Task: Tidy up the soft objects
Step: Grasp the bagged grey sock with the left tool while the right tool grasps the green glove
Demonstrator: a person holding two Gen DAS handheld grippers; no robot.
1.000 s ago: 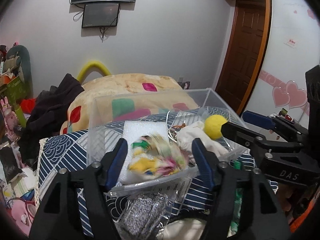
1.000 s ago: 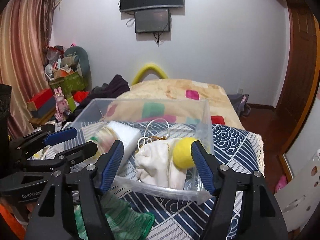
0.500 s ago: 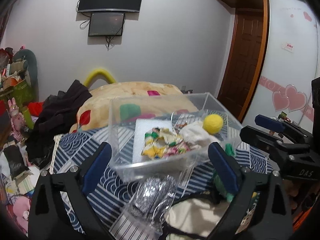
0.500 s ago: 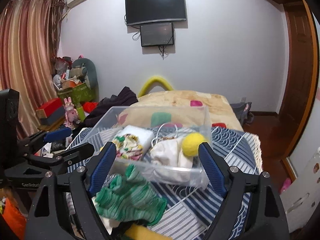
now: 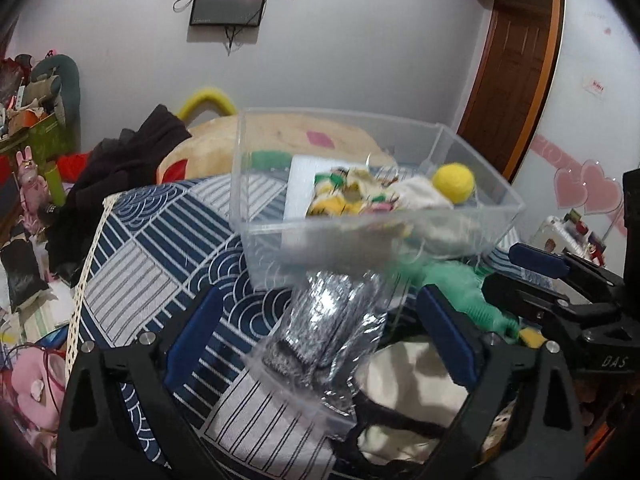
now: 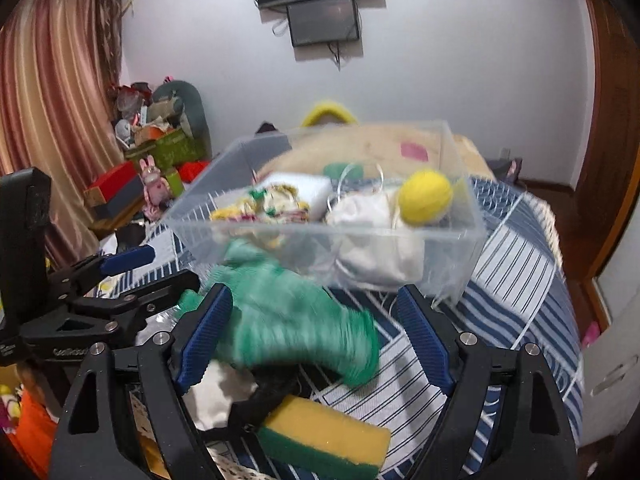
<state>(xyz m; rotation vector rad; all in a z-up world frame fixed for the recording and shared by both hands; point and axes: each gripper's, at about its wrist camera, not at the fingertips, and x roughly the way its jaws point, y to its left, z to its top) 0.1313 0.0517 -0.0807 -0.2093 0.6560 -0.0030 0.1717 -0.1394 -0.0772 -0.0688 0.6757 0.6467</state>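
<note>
A clear plastic bin (image 5: 256,184) (image 6: 460,236) stands on the blue patterned cloth (image 5: 152,264). It holds a yellow ball (image 5: 454,182) (image 6: 426,198), a colourful patterned cloth (image 5: 340,196) (image 6: 272,202), a white foam block (image 5: 298,188) and a white cloth (image 6: 372,216). My left gripper (image 5: 320,336) is open and empty, above a silver scrubber in a clear bag (image 5: 320,332). My right gripper (image 6: 316,332) is open and empty, above a green knitted cloth (image 6: 288,320). A yellow-green sponge (image 6: 324,436) lies below it.
A cream cloth with black straps (image 5: 408,396) lies at the near edge. A folded quilt (image 5: 288,136) and dark clothes (image 5: 128,164) lie behind the bin. Clutter and boxes (image 6: 156,152) stand at the left. A wooden door (image 5: 512,80) is at the right.
Both grippers have pulled back and up from the bin and opened wider. The colourful cloth was let go and now lies in the bin. The scrubber bag, green cloth and sponge came into view.
</note>
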